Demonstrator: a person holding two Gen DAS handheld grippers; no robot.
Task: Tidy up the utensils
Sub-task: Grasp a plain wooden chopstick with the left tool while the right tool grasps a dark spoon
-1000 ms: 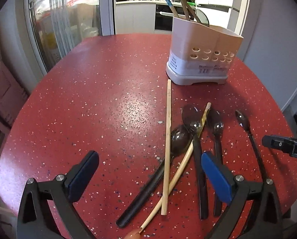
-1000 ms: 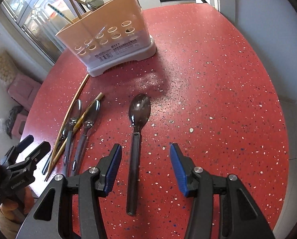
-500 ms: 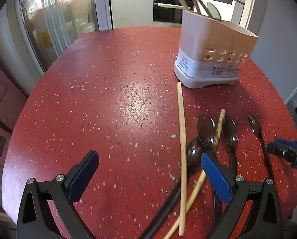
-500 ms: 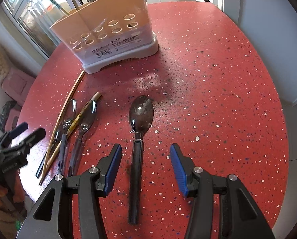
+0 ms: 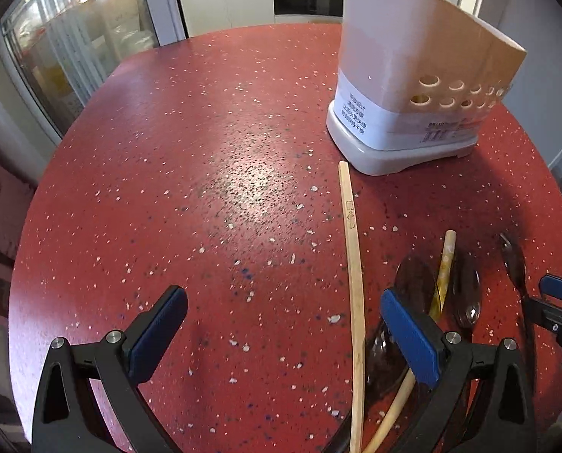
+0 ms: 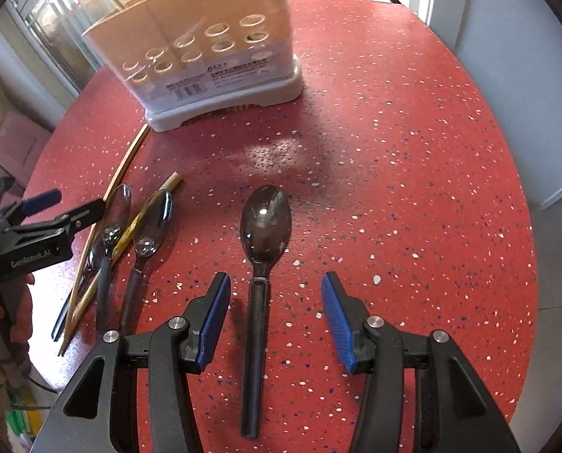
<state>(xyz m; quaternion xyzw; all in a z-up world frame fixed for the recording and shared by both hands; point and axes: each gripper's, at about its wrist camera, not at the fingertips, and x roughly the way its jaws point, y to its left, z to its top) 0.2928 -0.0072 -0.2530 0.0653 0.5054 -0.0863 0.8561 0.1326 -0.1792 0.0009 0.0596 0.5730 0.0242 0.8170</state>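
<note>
Both sets of jaws stand wide apart with nothing between the pads. Seen from its own wrist camera, the right gripper [image 6: 275,322] hovers low over the red speckled table [image 6: 413,143], straddling the handle of a lone dark spoon [image 6: 264,241] that lies with its bowl pointing toward the utensil holder [image 6: 205,56]; neither blue pad touches the handle. That holder, beige with rows of round holes on a grey base, stands upright further back on the table, with several handles sticking out of its top. To the left of the lone spoon lies a loose heap: 2 pale chopsticks [image 6: 124,166] and 3 dark spoons [image 6: 154,224], crossing one another. The left gripper [image 6: 54,219] hangs just above the left side of this heap. From the left wrist camera, the left gripper [image 5: 281,326] is open over the table, with 1 long chopstick [image 5: 352,264] running up between its fingers toward the holder [image 5: 413,87], and its right pad sitting above the heap of spoons [image 5: 466,294]. At the right edge, the right gripper's [image 5: 556,302] blue tip shows.
</note>
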